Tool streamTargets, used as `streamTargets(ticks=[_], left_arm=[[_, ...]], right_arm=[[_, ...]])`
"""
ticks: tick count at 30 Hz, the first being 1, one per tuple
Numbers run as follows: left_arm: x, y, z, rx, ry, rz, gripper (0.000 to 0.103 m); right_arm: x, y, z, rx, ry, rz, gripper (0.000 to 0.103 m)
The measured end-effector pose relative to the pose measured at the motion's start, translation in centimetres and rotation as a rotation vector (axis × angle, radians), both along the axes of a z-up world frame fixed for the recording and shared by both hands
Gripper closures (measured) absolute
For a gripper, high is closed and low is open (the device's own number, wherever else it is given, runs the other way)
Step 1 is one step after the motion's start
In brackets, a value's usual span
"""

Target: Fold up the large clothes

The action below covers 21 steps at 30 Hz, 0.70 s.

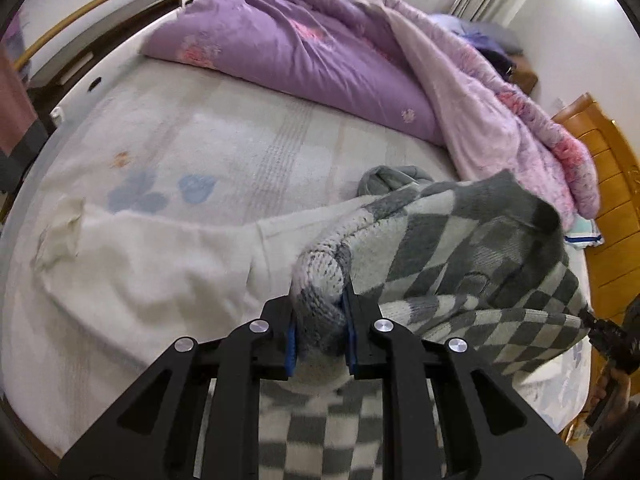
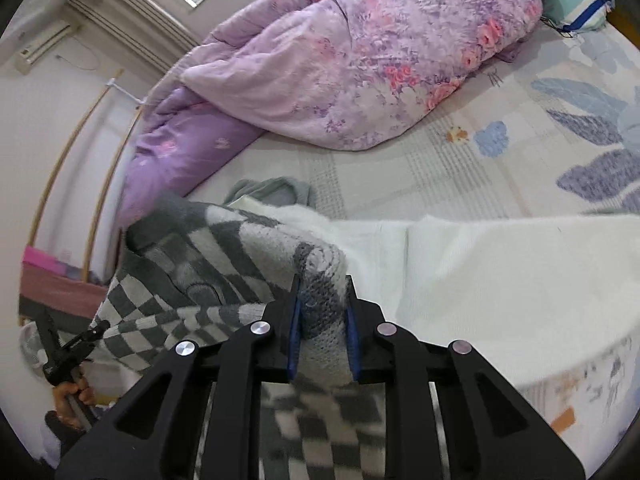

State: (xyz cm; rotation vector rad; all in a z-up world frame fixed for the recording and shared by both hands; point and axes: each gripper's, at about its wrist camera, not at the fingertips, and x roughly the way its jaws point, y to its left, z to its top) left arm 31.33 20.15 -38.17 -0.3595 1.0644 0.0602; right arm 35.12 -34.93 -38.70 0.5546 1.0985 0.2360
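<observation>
A grey and white checkered knit sweater (image 1: 472,256) is held up over the bed between both grippers. My left gripper (image 1: 320,300) is shut on a bunched knit edge of it. My right gripper (image 2: 322,292) is shut on another bunched edge of the sweater (image 2: 208,248). The sweater hangs slack between them and below the fingers. A white garment (image 1: 160,256) lies flat on the bed under it, also in the right wrist view (image 2: 500,280). A grey garment (image 1: 384,178) lies crumpled behind the sweater.
A purple floral quilt (image 1: 304,48) is heaped along the far side of the bed (image 1: 240,140). A wooden headboard (image 1: 612,208) stands at the right. A pillow (image 2: 580,4) lies near the quilt. The other gripper shows at each view's edge (image 2: 72,352).
</observation>
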Motion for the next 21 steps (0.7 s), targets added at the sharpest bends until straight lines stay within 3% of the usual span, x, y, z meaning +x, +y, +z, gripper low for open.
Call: streamTargets(ticks=[6,9,13,17,20,21], left_arm=[[-9.2,1.2,0.8,-0.035,0.034,0.048,0.086],[-14.4,2.0,-1.4,-0.107,0.101,0.09,0.086],[-20.7,2.0,-5.4,-0.133,0.211,0.094,0.086],[-27.0,1.8,-11.9,-0.169,0.352,0.065,0.085],[-29.2,1.8,-15.1,-0.197,0.385,0.043,0.081],[-29.5,2.0,-15.3,-0.218,0.377,0.042,0.08]], right_arm=[[-9.1,-1.6,1.6,0.031,0.062,0.049,0.086],[-13.6,-1.4,0.6,-0.005,0.122,0.061,0.086],[-19.7,-1.9,-2.2,-0.04,0.229,0.01,0.086],[-25.0,-1.9,-8.3,-0.128,0.383,-0.025,0.086],[-28.7,-3.1,-12.8,-0.239,0.514,-0.131,0.085],[-29.8,-3.7,-13.3,-0.218,0.533,-0.179,0.084]])
